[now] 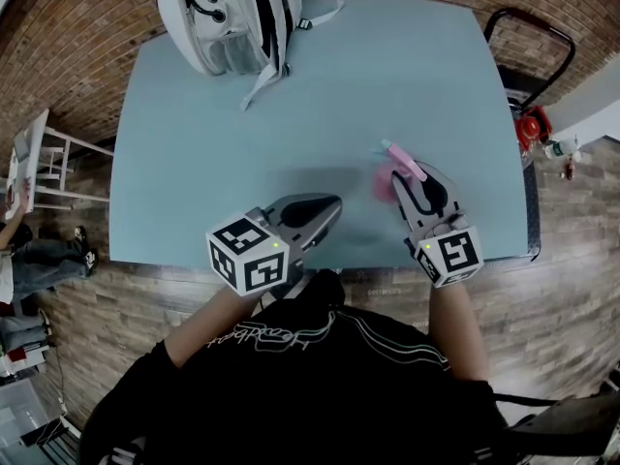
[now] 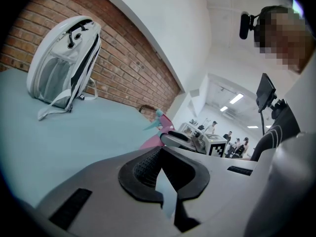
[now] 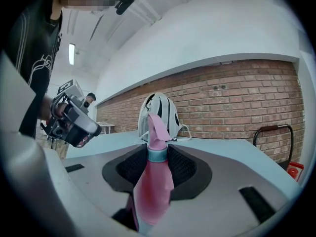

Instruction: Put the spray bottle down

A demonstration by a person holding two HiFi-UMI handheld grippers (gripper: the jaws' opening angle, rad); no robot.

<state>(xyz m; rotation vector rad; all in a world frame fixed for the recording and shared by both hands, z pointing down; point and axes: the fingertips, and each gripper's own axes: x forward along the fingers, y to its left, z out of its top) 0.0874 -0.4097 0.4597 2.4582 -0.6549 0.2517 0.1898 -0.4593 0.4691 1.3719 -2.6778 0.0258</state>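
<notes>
A pink spray bottle [image 1: 386, 184] with a teal collar and a pink trigger head sits between the jaws of my right gripper [image 1: 412, 177], over the near right part of the light blue table [image 1: 291, 114]. In the right gripper view the bottle [image 3: 154, 186] fills the gap, both pads pressed on its body and its head pointing away from me. I cannot tell whether its base touches the table. My left gripper [image 1: 327, 207] hovers at the near edge, left of the bottle, its jaw tips together and nothing held. The left gripper view shows the bottle [image 2: 154, 138] beyond those tips.
A white backpack [image 1: 232, 17] lies at the table's far left. A black tubular frame [image 1: 528, 27] and a red item [image 1: 531, 129] stand off the right edge. A white stool [image 1: 48, 163] is to the left. People stand in the far room behind.
</notes>
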